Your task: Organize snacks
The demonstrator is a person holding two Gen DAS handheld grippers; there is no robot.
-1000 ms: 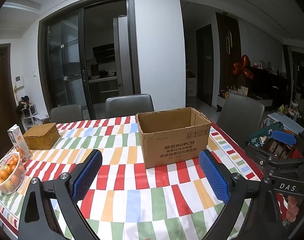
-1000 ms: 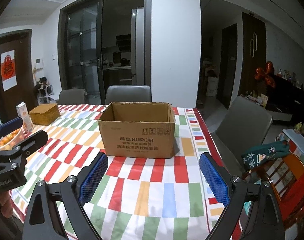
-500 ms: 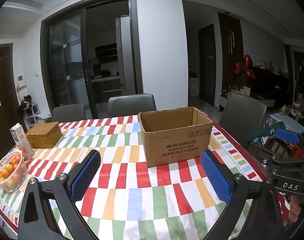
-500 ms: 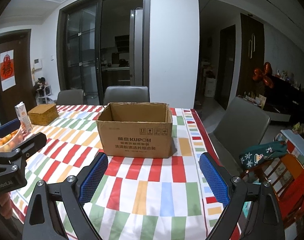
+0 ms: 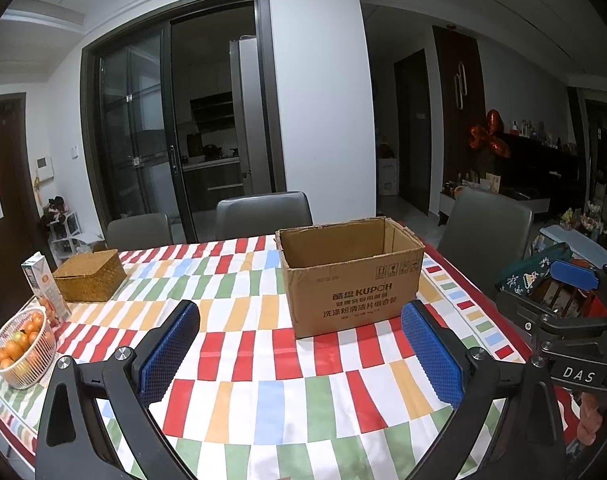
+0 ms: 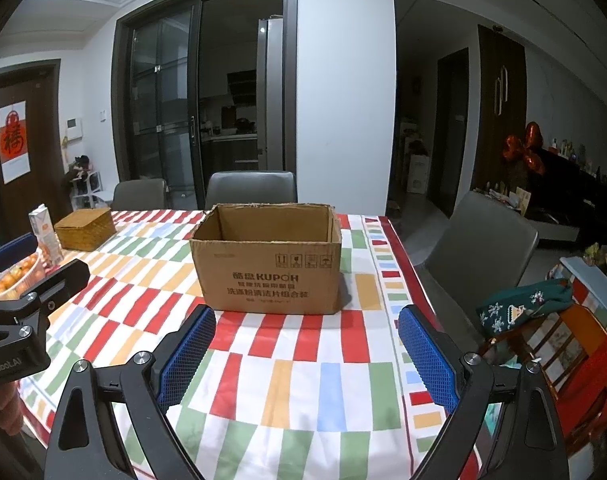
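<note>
Holding both grippers above the checked tablecloth (image 5: 263,364), you grip nothing. Left gripper (image 5: 301,346) and right gripper (image 6: 305,354) jaws stand apart. Open KUPOH cardboard box (image 6: 269,276) sits ahead.

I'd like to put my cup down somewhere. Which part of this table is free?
The broad stretch of tablecloth in front of the cardboard box is bare, as is the strip between box and wicker box. The left edge is crowded: fruit basket, juice carton.

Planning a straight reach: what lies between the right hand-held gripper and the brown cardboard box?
Only bare checked tablecloth between right hand-held gripper and brown cardboard box, per right wrist view.
</note>
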